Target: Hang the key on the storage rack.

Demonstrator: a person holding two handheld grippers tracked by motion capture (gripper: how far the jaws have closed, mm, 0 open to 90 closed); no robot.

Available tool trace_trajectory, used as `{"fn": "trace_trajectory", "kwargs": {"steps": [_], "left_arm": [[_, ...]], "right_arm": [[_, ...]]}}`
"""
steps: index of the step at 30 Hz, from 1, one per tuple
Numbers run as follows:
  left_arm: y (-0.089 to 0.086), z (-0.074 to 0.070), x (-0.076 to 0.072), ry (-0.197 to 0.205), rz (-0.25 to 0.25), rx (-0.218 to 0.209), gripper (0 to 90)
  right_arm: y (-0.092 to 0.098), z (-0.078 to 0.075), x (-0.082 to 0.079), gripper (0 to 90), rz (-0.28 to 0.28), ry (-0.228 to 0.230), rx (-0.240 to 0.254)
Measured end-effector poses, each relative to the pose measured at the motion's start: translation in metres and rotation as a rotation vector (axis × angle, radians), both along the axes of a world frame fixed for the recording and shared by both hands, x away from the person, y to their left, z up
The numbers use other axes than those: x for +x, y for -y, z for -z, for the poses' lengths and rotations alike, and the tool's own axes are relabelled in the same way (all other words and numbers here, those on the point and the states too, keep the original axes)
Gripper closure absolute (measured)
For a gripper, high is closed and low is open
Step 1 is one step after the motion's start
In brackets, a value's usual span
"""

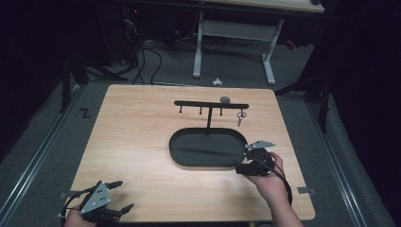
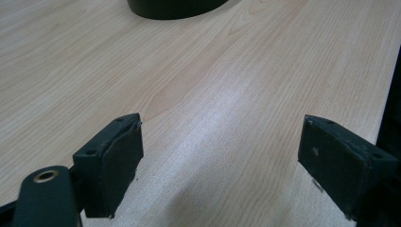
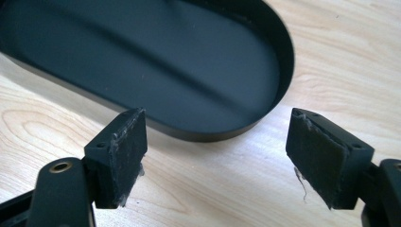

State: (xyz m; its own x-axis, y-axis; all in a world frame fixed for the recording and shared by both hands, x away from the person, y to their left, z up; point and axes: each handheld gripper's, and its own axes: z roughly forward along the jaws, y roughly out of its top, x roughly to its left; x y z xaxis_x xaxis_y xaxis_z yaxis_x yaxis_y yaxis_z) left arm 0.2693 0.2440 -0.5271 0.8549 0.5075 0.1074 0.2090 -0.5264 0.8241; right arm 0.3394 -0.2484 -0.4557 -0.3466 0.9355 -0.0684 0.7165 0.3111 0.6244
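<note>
Looking down from the high view, a small metal key on a ring [image 1: 240, 118] already hangs from the black T-shaped hook stand [image 1: 210, 105] rising out of the black oval metal tray [image 1: 208, 147] on the light wooden bench [image 1: 137, 137], so the hanging seems done. The left gripper view shows the left gripper [image 2: 220, 151] gaping empty over bare wood. The right gripper view shows the right gripper [image 3: 215, 142] likewise spread and empty beside the tray's rim; seemingly only withdrawal remains.

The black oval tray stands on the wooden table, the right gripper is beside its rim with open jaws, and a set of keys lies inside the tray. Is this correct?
Not quite. The keys do not lie inside the tray; they hang from a hook of the black stand above it, as the high view shows. The rest holds: the tray is on the table, and the right gripper is beside its rim, jaws open.
</note>
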Motion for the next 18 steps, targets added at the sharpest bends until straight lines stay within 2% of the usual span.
{"fn": "trace_trajectory", "kwargs": {"steps": [6,10,12,14,15,16,18], "left_arm": [[0.001,0.0,0.0,-0.001,0.002,0.0,15.3],[0.001,0.001,0.001,0.0,0.003,0.001,15.3],[0.001,0.0,0.001,0.0,0.005,0.0,15.3],[0.001,0.0,0.001,0.0,0.003,-0.001,15.4],[0.002,0.0,0.002,0.001,0.004,-0.003,15.3],[0.002,0.0,0.002,0.002,0.006,-0.004,15.3],[0.003,0.0,0.002,0.003,0.013,-0.001,15.3]], "right_arm": [[-0.006,0.025,-0.013,21.4,0.005,0.051,0.004],[-0.013,0.042,-0.025,21.0,-0.007,0.068,0.015],[-0.017,0.05,-0.033,20.5,-0.015,0.087,0.019],[-0.019,0.062,-0.046,23.0,0.005,0.133,0.055],[-0.019,0.067,-0.051,24.8,0.014,0.134,0.073],[-0.021,0.067,-0.054,20.7,-0.009,0.074,0.073],[-0.023,0.064,-0.059,21.8,-0.028,0.143,0.047]]}}
